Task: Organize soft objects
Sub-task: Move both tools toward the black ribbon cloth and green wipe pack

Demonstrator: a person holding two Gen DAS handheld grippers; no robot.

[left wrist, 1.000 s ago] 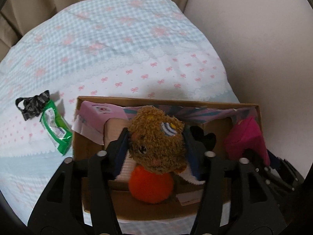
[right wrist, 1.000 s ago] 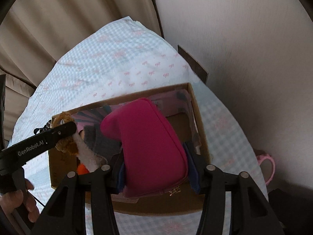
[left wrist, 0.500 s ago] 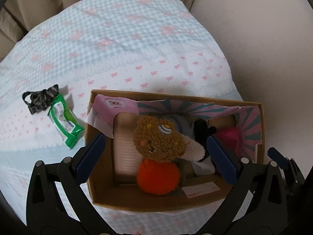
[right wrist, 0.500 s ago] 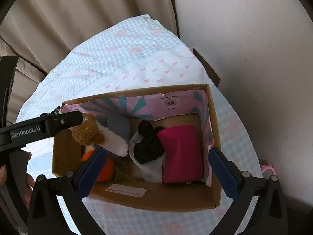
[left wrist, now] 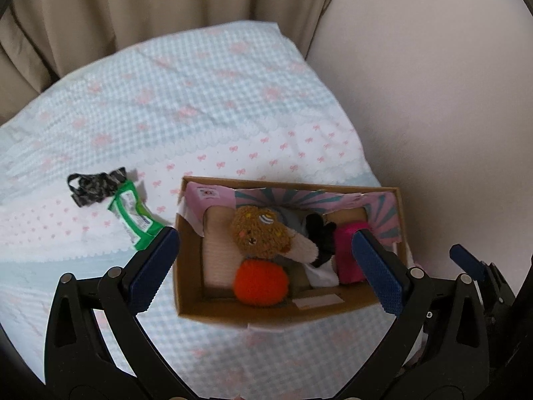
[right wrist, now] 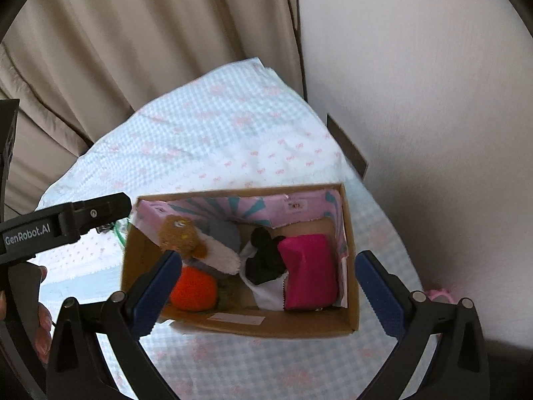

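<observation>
— What has changed in the last second?

— Both my tools have let go and pulled up. A second ago my left tool (left wrist: 266, 265) was clamped on the fuzzy brown plush bear (left wrist: 258, 231), and my right tool (right wrist: 266, 280) on the magenta fabric pouch (right wrist: 309, 271). Now both stand wide open, holding nothing, hovering above the open cardboard box with pink-and-teal printed lining (left wrist: 213, 315).

— Where do those things lie now?

— The bear rests in the left half of the box, above the round orange knitted ball (left wrist: 261, 283). The pouch stands at the right end, beside a black soft item (right wrist: 263, 256) on white cloth. I judge these two placements done.

— Anything left outside?

— On the bedspread, left of the box, lie a green plastic wipes packet (left wrist: 133, 215) and a black-and-grey patterned ribbon (left wrist: 95, 188), touching each other. They may be next.

— Any writing?

— "GenRobot.AI" on my left tool's arm in the right wrist view. The labels in the box and the packet's print are too small to read.
</observation>
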